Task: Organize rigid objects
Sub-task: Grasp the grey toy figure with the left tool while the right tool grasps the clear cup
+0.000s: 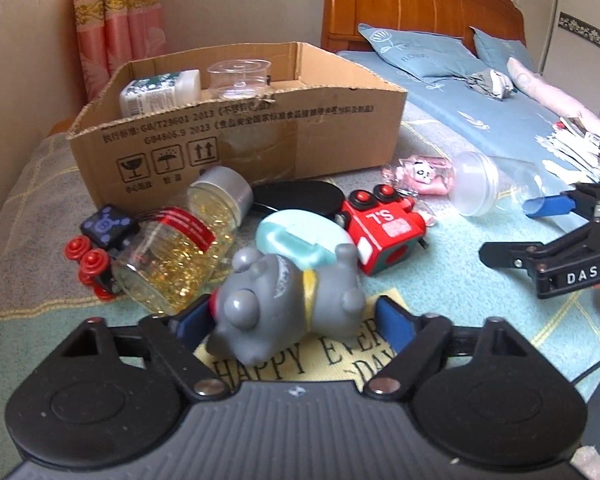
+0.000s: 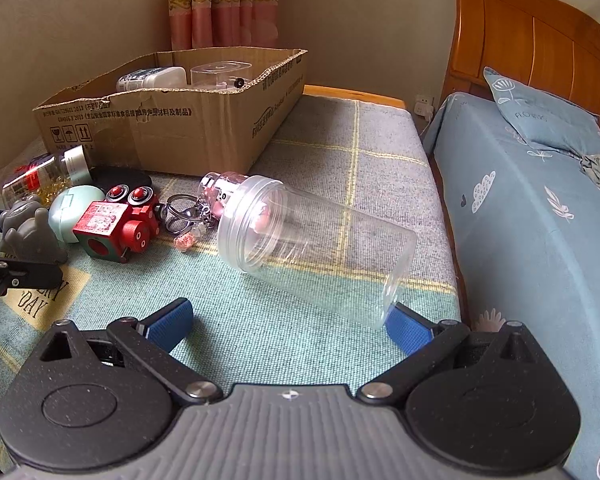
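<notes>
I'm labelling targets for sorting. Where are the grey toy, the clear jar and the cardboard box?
grey toy (image 1: 284, 300): left wrist view, on its body between the fingers.
clear jar (image 2: 324, 248): right wrist view, on its side wall.
cardboard box (image 1: 260, 136): left wrist view, on its front wall.

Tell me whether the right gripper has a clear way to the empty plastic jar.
Probably yes. The right gripper is open, and the plastic jar lies on its side just ahead, its base near the right finger. Nothing sits between them.
</notes>
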`<act>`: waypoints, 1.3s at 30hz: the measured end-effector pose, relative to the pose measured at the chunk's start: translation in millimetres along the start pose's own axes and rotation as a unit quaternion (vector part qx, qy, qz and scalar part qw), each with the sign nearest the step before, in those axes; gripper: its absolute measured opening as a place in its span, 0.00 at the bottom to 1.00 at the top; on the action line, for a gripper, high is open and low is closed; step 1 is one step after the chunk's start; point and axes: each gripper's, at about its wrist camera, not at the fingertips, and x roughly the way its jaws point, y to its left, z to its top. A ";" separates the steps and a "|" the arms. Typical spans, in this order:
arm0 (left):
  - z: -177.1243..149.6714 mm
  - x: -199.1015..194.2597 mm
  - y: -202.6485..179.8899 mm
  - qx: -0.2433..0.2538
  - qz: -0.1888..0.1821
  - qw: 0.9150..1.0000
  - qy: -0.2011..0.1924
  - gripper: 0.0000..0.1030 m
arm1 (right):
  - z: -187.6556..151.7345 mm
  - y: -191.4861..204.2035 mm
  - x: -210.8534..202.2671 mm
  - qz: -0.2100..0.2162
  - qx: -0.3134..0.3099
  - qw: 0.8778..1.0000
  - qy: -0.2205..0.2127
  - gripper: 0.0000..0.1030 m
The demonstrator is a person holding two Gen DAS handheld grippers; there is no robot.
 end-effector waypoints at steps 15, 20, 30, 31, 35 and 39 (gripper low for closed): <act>-17.2 -22.4 4.8 0.019 -0.004 1.000 0.018 0.72 | 18.1 0.1 2.7 -0.013 0.039 0.999 0.002 1.00; -14.2 -18.8 2.7 0.017 -0.003 1.000 0.015 0.72 | 26.2 3.3 6.3 -0.022 0.037 0.999 0.006 1.00; -10.0 -16.2 3.9 0.011 -0.008 1.000 0.019 0.73 | 39.7 -1.3 10.5 -0.031 0.069 0.997 0.005 1.00; -10.1 -16.6 4.1 0.011 -0.008 1.000 0.018 0.73 | 41.7 -3.3 12.0 -0.030 0.078 0.997 0.005 1.00; -10.2 -16.7 5.8 0.007 -0.011 1.000 0.018 0.73 | 47.9 -9.4 18.1 -0.030 0.108 0.994 0.006 1.00; -9.4 -16.8 6.4 0.007 -0.013 1.000 0.015 0.73 | 50.8 -10.4 24.4 -0.042 0.122 0.992 0.012 1.00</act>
